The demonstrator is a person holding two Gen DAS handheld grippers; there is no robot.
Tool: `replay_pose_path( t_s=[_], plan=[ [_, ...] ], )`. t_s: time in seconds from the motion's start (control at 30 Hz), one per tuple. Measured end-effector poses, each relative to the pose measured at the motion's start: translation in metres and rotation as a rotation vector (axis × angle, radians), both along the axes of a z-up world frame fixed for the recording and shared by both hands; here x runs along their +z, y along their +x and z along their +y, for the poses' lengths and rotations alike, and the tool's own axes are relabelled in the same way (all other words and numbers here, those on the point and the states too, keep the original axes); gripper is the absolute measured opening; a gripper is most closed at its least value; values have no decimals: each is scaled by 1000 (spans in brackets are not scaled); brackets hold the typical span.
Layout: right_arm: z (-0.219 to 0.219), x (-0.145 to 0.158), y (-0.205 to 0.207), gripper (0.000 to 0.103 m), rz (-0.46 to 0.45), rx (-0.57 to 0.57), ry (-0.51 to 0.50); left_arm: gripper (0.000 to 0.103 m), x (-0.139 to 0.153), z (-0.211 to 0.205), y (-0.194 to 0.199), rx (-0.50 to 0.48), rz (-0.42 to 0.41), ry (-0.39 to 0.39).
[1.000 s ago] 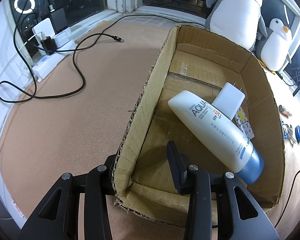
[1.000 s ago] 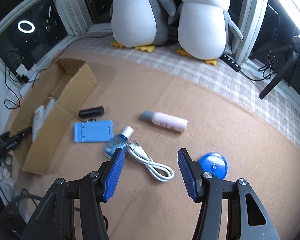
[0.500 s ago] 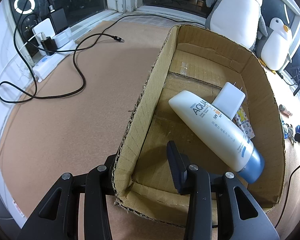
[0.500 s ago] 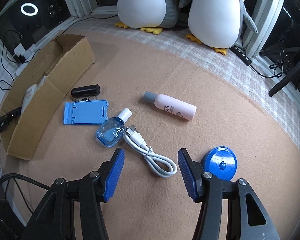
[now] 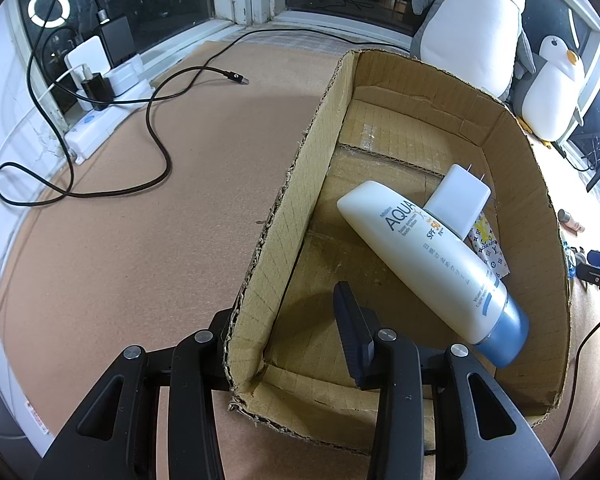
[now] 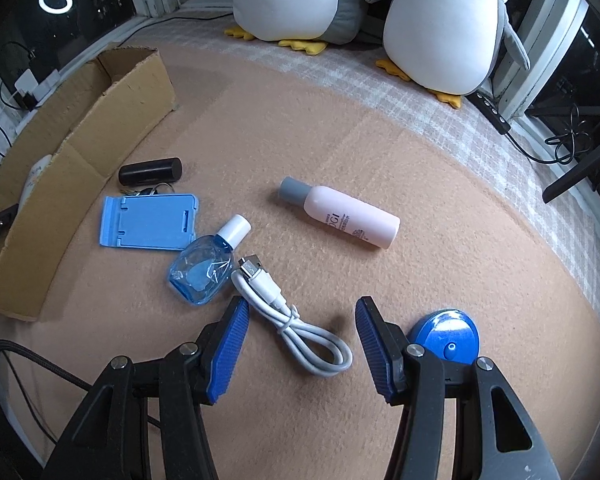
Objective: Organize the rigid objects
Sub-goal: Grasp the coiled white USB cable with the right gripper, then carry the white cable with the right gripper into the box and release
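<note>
My left gripper (image 5: 288, 340) is open and straddles the near left wall of the cardboard box (image 5: 284, 216), one finger outside, one inside. In the box lie a white sunscreen bottle (image 5: 432, 264), a white charger plug (image 5: 458, 202) and a small patterned packet (image 5: 488, 246). My right gripper (image 6: 300, 344) is open and empty, low over a coiled white USB cable (image 6: 296, 320). Nearby lie a clear blue bottle (image 6: 204, 270), a blue phone stand (image 6: 148, 222), a black cylinder (image 6: 150, 171), a pink bottle (image 6: 344, 216) and a blue round disc (image 6: 446, 336). The box also shows at the left in the right wrist view (image 6: 68, 168).
Two plush penguins (image 6: 440, 28) sit at the back by the window. A power strip with chargers (image 5: 100, 92) and a black cable (image 5: 156, 128) lie on the mat left of the box. Keys (image 6: 148, 190) peek out behind the phone stand.
My right gripper has moved forward and down toward the white cable, so the objects look larger. My left gripper and the box have stayed still.
</note>
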State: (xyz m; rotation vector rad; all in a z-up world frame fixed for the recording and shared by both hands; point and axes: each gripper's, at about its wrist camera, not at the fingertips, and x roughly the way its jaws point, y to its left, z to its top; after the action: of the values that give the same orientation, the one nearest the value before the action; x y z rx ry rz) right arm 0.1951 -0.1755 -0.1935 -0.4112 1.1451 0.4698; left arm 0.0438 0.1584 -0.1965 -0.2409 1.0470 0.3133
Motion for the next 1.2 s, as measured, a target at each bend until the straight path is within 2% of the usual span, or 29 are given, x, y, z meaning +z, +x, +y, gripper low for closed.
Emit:
replay_pose_path(
  t_s=[0.07,0.17,0.27,0.4,0.47,0.77,0.97,1.2],
  plan=[
    [1,-1,2,50,2,-4,0,39,0,-1,1,0,0,0],
    [0,-4,6,43,11,-15,-1,39,0,0,1,0,0,0],
    [-2,-5,7,41,18,-30,8,39,0,0,1,0,1,1],
    [-6,-6,11,20,21,-54,19,39,0,0,0,0,1,1],
    [-9,-6,12,17,23,-66,31,38,0,-1,1,1,1,1],
    [-14,1,9,13,15,-113,92,38,0,0,1,0,0,0],
    [-4,23,7,13,-21,-109,142,38,1,-1,1,0,0,-1],
    [28,56,2,13,-55,-54,212,38,0,-3,2,1,-6,-10]
  ],
)
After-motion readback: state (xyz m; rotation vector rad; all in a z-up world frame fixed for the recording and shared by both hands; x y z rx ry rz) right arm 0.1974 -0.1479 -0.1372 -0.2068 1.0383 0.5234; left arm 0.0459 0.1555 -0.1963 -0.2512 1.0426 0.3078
